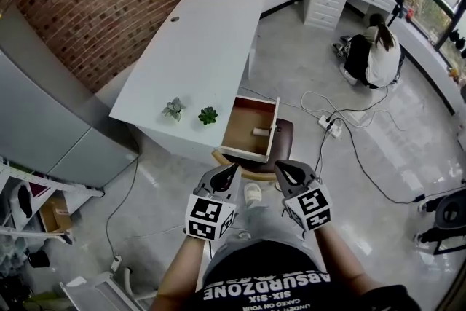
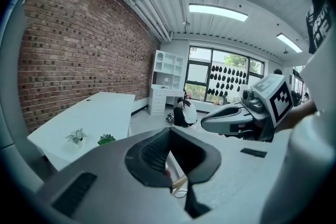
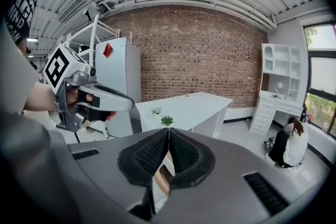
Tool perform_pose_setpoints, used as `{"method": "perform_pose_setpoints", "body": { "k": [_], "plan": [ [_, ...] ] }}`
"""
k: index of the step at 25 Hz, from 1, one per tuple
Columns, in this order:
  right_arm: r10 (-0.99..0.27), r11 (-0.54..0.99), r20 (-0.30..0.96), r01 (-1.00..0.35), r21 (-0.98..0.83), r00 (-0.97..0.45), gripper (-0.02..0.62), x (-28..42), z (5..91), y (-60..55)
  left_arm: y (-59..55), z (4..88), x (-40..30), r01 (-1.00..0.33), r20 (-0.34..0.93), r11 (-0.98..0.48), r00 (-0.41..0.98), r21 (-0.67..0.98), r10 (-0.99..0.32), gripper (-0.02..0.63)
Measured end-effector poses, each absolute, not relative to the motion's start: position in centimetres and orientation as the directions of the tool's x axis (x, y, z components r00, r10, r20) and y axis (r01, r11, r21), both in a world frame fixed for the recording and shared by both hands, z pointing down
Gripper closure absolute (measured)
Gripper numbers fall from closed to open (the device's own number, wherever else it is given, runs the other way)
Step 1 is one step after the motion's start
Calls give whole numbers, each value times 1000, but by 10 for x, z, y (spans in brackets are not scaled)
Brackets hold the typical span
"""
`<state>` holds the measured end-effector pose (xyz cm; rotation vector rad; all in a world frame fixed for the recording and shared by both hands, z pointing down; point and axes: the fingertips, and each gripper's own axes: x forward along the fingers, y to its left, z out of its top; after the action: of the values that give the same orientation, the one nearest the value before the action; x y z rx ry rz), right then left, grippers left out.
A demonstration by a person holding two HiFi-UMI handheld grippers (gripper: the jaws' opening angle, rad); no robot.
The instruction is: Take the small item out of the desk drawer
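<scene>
Pale, wood-toned small item (image 1: 261, 132) | lying in open drawer (image 1: 244, 120) of white table (image 1: 196, 40), ahead of left tongs (image 1: 227, 172) and right tongs (image 1: 285, 171), well apart | likely light, stiff, apt to roll | pinch across middle from above | both tongs clenched, nothing between

I get bright, even daylight from the windows (image 2: 220, 78) plus ceiling strips (image 2: 218, 11). The white worktop (image 1: 191, 47) glares slightly and shadows are soft. Both gripper views bend hard at the edges, with dark corners. The left tongs (image 2: 169, 132) look soft up close.
</scene>
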<state>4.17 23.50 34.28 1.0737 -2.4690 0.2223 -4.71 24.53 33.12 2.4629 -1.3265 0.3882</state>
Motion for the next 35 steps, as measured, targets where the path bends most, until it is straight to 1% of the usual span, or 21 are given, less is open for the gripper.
{"method": "perform_pose_setpoints", "body": {
  "k": [4, 8, 16, 35],
  "plan": [
    [-634, 704, 475, -710, 28, -610, 588, 36, 349, 206, 217, 335, -50, -841, 387, -519, 534, 153, -752, 606],
    [-610, 720, 496, -693, 21, -618, 497, 33, 352, 180, 192, 339, -50, -840, 393, -515, 538, 173, -746, 606],
    [-563, 753, 539, -658, 23, -626, 437, 34, 362, 141, 152, 343, -53, -844, 400, -500, 534, 194, -745, 607],
    [-381, 878, 693, -474, 64, -612, 417, 19, 425, 64, 69, 377, -52, -855, 448, -467, 518, 228, -729, 606]
  ]
}}
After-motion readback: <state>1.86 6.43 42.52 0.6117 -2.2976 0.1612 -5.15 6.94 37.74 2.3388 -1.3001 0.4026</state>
